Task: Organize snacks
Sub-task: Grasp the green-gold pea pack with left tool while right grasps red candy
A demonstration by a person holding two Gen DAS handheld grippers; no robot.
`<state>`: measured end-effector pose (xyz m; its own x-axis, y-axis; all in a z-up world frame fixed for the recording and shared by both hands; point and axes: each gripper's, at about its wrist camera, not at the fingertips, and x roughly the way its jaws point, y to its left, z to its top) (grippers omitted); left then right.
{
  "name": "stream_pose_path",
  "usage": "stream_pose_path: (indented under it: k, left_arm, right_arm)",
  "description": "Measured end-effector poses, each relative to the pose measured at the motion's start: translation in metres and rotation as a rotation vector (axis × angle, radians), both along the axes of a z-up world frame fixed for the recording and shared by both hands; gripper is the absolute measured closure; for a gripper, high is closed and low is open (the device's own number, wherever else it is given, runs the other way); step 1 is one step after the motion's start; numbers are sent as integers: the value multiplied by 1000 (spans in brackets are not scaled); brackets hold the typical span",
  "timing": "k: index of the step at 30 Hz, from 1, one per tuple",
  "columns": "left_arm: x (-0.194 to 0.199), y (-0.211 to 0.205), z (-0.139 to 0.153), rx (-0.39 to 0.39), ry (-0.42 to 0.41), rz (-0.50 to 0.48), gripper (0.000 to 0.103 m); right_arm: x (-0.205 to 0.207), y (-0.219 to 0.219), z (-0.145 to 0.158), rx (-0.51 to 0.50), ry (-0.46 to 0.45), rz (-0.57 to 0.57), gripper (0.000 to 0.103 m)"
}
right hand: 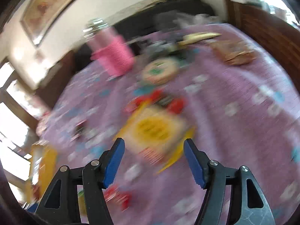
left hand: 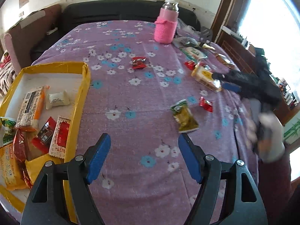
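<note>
A yellow cardboard box [left hand: 85, 86] at the left holds several snack packets. Loose snacks lie on the purple floral cloth [left hand: 131, 93]: a green-yellow packet [left hand: 184, 116], a red candy [left hand: 138, 62], another red candy [left hand: 206, 104] and a yellow-white packet [left hand: 205, 77]. My left gripper [left hand: 143, 150] is open and empty above the cloth, right of the box. My right gripper [right hand: 153, 151] is open, its fingers [left hand: 229, 86] right at the yellow-white packet [right hand: 155, 131]; its view is badly blurred.
A bottle in a pink knitted sleeve [left hand: 166, 28] stands at the far side of the table. More packets and clutter [left hand: 195, 50] lie at the far right. A dark sofa [left hand: 116, 11] is behind the table, a window at the right.
</note>
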<state>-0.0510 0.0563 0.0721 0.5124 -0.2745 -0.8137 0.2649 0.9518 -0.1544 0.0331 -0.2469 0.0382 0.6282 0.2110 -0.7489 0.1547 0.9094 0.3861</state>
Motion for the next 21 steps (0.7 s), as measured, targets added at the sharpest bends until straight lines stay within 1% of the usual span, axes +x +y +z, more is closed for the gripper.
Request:
stream_pose_path:
  k: [2, 4, 6, 7, 9, 10, 11, 12, 13, 14, 16, 19, 21]
  left_arm:
    - [4, -3, -6, -11, 9, 10, 29]
    - [7, -8, -13, -11, 27, 10, 29]
    - [7, -14, -17, -9, 38, 0, 29]
    - [8, -19, -19, -4, 44, -9, 29]
    - [11, -29, -23, 1, 49, -33, 29]
    - [13, -36, -25, 8, 50, -45, 29]
    - [17, -43, -28, 20, 51, -55, 29]
    - [20, -49, -31, 23, 52, -61, 29]
    - [23, -56, -34, 19, 58, -70, 29]
    - [27, -62, -36, 14, 63, -77, 29]
    - [36, -75, -40, 25, 64, -84, 29]
    - [47, -90, -47, 56, 64, -86, 29]
    - [51, -98, -49, 62, 54, -92, 29]
  right_arm:
    - [-9, 24, -3, 0, 5, 70, 35]
    - [-12, 50, -9, -53, 15, 133, 38]
    - [-10, 73, -18, -124, 33, 179, 50]
    - [-8, 81, -25, -160, 55, 198, 63]
    - [-13, 90, -26, -237, 41, 207, 68]
    - [-14, 95, -27, -279, 47, 212, 72]
    - [-15, 96, -27, -303, 43, 209, 78]
    - [-17, 97, -27, -317, 39, 206, 80]
    - [-18, 96, -27, -322, 38, 208, 84]
    - [-19, 91, -26, -303, 39, 209, 84]
    - [-20, 78, -23, -231, 28, 190, 84]
    - [-23, 66, -12, -184, -1, 166, 84]
    - [-23, 58, -9, -133, -15, 159, 84]
